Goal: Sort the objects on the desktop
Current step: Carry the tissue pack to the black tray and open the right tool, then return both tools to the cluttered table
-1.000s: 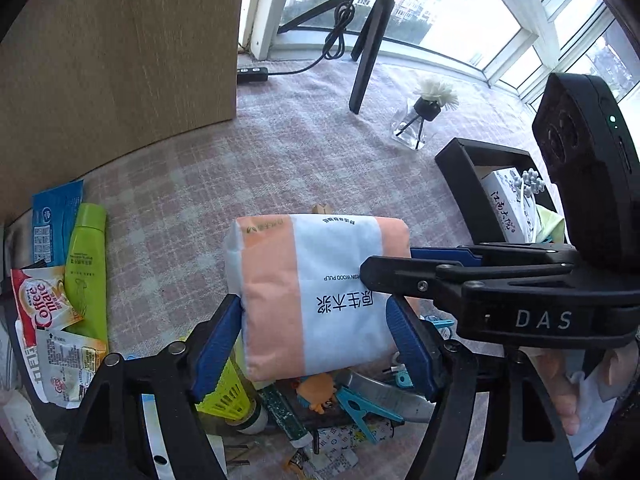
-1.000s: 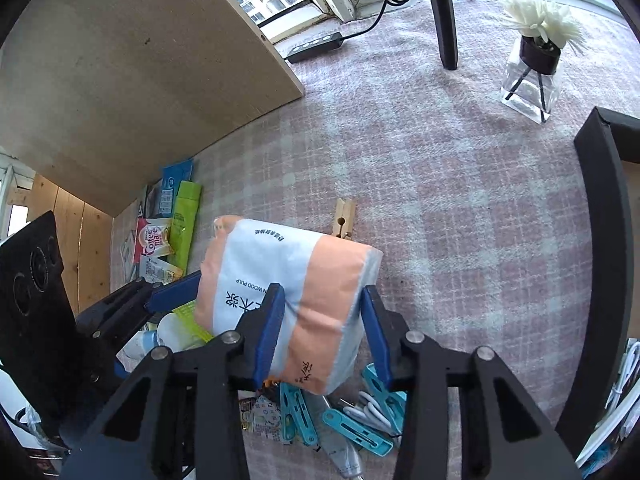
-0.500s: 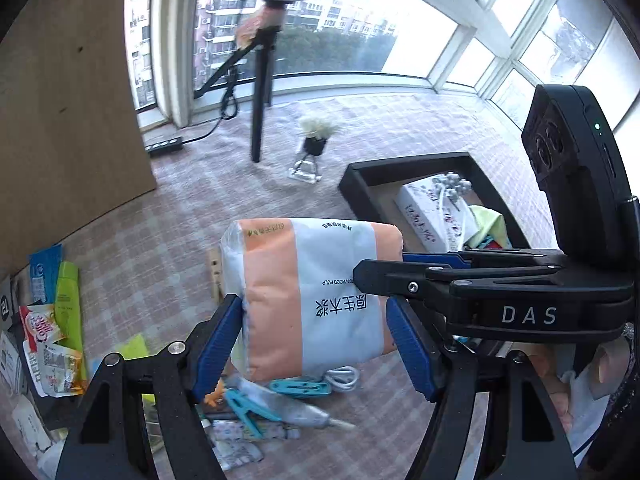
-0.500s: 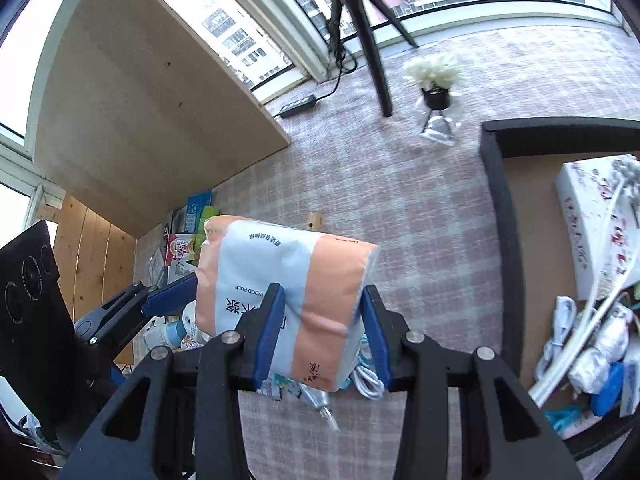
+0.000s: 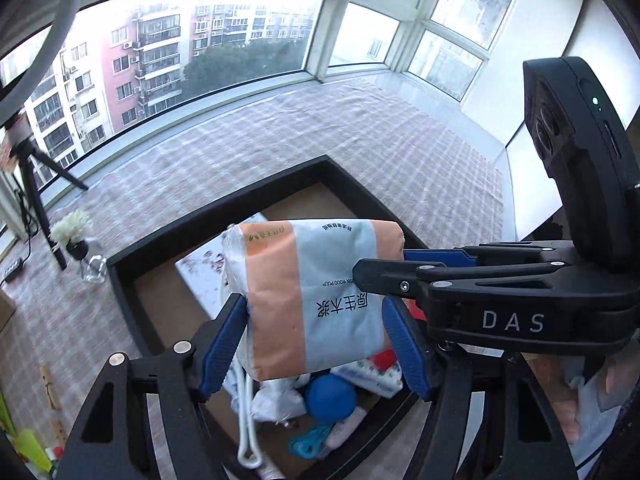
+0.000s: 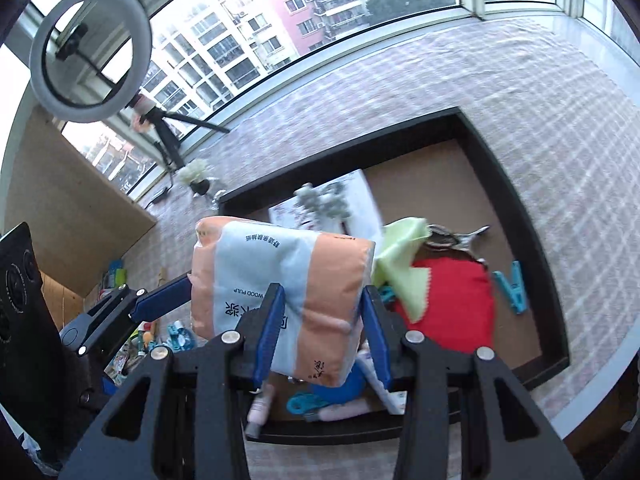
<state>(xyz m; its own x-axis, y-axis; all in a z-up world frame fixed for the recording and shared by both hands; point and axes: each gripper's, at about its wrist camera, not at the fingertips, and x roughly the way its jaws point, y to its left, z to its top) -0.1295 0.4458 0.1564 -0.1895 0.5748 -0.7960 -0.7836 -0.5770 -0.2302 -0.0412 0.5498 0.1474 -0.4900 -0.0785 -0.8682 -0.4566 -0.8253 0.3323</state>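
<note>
in the left wrist view, far left, a small vase of white flowers (image 5: pixel 76 240) stands on the checked tablecloth (image 5: pixel 280 152) beside a dark tripod leg (image 5: pixel 36 204). moving right, a black-walled tray (image 5: pixel 132 312) with a brown floor sits on the cloth, holding a white patterned box (image 5: pixel 200 276), a looped white cord (image 5: pixel 246 420), a blue ball (image 5: pixel 330 398) and a few small items too jumbled to name. above the tray hangs the tissue pack (image 5: pixel 316 300), orange and pale blue, soft-sided; its long axis runs roughly across the picture, its printed face is turned up toward the camera, and the lettering reads sideways. the left gripper (image 5: pixel 316 348) has it by the near edge, blue pads against both sides, and the jaws are closing on it a little. from the right, the right gripper (image 5: pixel 384 276) comes in across the picture and clamps the pack's right end. in the right wrist view, a ring light (image 6: pixel 90 52) stands high on the left by the window; the left gripper's blue finger (image 6: pixel 160 300) meets the pack's left side. the tissue pack (image 6: pixel 280 292) hangs at centre, its long axis running left to right, pinched between the right gripper's (image 6: pixel 320 332) pads so that the wrapper dents. to the right, in the tray (image 6: pixel 532 240), lie a yellow-green cloth (image 6: pixel 400 252), a red cloth (image 6: pixel 452 300) and a teal clip (image 6: pixel 514 286).
</note>
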